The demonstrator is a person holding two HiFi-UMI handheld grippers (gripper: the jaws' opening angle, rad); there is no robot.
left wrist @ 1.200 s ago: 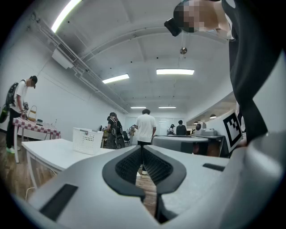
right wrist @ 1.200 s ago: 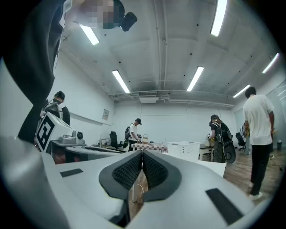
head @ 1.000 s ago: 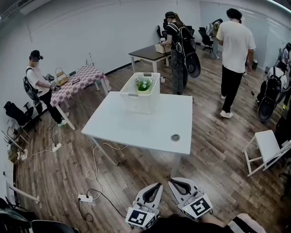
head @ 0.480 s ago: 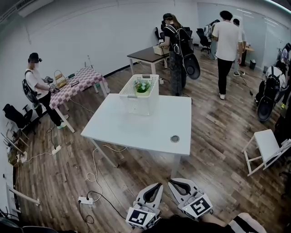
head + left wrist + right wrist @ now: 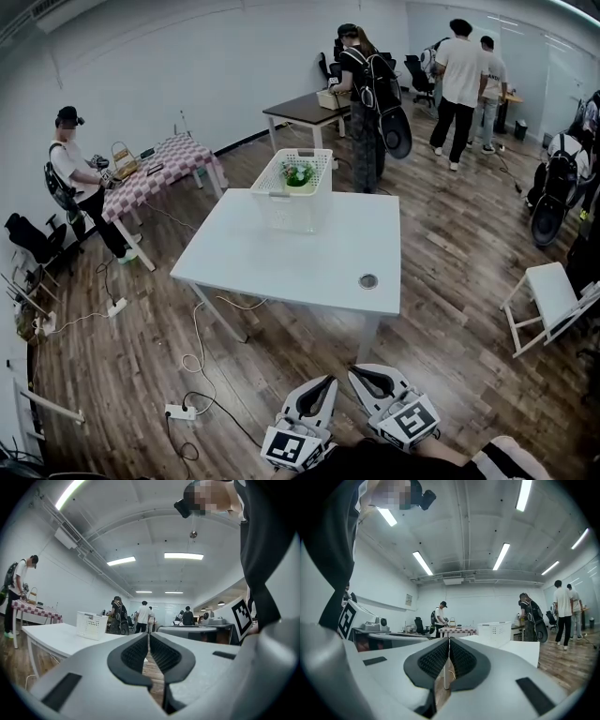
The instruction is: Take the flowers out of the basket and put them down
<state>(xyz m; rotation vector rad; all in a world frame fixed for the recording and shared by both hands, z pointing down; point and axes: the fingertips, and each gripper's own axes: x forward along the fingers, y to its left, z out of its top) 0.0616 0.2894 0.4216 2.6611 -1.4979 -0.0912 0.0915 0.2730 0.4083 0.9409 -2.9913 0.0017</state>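
A white slatted basket (image 5: 292, 189) stands at the far end of the white table (image 5: 281, 258), with a bunch of green and pink flowers (image 5: 298, 174) inside it. The same basket (image 5: 92, 625) appears far off in the left gripper view, and the basket (image 5: 494, 629) in the right gripper view too. My left gripper (image 5: 323, 382) and right gripper (image 5: 357, 373) hang side by side low at the bottom of the head view, well short of the table. Both are shut with nothing between the pads.
A small round cap (image 5: 368, 280) lies near the table's near right corner. Cables and a power strip (image 5: 180, 411) trail on the wood floor at the left. A white folding chair (image 5: 551, 300) stands at right. Several people stand around other tables farther back.
The head view has shifted slightly, with the table sitting a little farther right. People at the back right have walked farther away. Both grippers stay low and shut.
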